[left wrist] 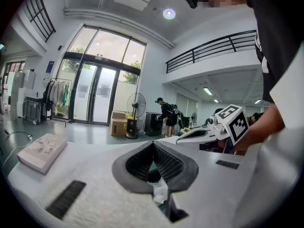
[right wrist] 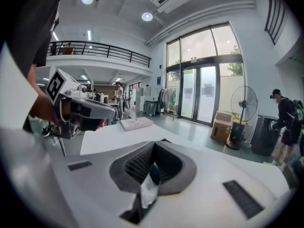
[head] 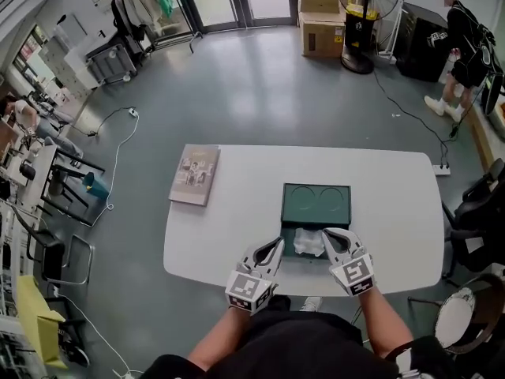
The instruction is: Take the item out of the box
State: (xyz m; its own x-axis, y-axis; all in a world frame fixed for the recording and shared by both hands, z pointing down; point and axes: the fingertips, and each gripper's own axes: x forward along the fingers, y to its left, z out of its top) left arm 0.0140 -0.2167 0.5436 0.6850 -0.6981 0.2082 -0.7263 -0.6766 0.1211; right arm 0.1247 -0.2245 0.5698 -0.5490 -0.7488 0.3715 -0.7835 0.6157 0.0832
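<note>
Grey floor surrounds a white round-cornered bench (head: 229,239), with glass doors, a standing fan (head: 368,6) and cardboard cartons (head: 322,31) at the far end of the hall. A person (head: 464,50) stands near the fan. On the bench's left part lies a flat book (head: 195,174), well apart from the dark green box (head: 316,204), which sits open near the front edge. Its far half shows two round recesses; its near half holds the item, a crumpled white bundle (head: 308,243). The left claw (head: 276,246) is just left of the bundle and the right claw (head: 329,235) just right of it, both pointing away from the person. Each claw has its jaws pressed together at the tips. A scrap of white shows through the gap behind the tips, but no grip on it can be made out.
</note>
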